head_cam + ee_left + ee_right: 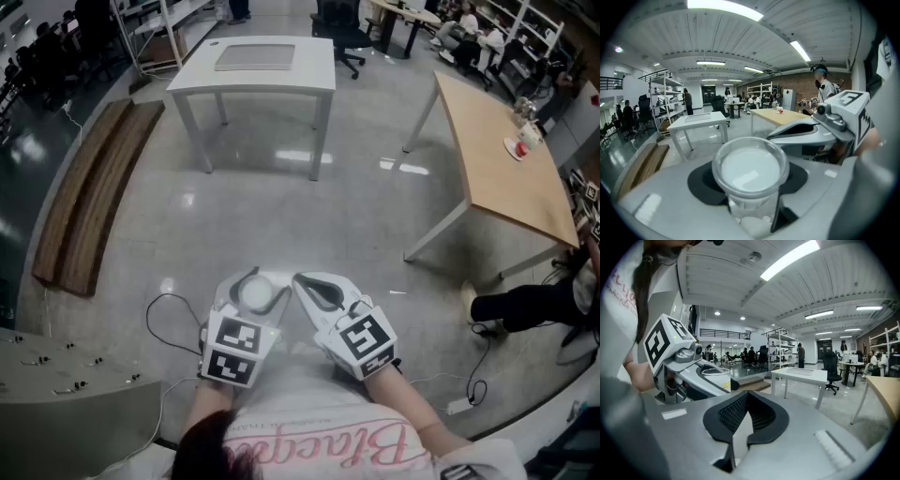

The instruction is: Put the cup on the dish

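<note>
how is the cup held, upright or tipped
Upright: the cup stands clamped in the left hand-held gripper, its open rim facing up.

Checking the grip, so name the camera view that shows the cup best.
The left gripper view: the cup fills the centre, its rim and clear wall plain, clamped in the left gripper. The head view shows only its small white top; the right gripper view only its rim.
</note>
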A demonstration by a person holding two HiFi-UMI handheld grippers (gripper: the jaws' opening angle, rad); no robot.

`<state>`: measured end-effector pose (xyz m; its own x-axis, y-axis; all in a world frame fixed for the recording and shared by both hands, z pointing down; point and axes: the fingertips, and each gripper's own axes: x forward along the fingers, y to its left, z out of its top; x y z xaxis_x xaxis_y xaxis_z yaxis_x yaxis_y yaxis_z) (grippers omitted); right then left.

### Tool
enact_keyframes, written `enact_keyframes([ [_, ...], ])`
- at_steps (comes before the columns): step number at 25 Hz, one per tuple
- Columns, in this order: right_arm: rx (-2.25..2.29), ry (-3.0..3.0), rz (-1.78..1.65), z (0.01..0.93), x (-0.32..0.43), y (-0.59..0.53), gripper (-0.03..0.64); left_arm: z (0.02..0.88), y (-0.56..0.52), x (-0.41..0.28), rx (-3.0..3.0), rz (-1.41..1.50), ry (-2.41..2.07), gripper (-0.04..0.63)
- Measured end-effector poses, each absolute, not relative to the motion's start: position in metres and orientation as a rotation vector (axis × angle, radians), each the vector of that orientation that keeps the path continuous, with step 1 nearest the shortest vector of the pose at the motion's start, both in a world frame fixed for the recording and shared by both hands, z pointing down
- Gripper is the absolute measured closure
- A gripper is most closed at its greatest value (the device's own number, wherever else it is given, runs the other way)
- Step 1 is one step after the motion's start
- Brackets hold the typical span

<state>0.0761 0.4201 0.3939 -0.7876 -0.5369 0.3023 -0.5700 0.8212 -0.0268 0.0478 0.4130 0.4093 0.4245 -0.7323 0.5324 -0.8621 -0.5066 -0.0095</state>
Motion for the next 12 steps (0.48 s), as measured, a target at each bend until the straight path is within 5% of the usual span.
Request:
enact_keyframes([
  [12, 0.810, -2.747, 0.138, 0.3859, 0.0727, 0.4197, 0.615, 0.4083, 0.4132, 0.0497, 2.404, 0.697, -1.395, 0.347],
])
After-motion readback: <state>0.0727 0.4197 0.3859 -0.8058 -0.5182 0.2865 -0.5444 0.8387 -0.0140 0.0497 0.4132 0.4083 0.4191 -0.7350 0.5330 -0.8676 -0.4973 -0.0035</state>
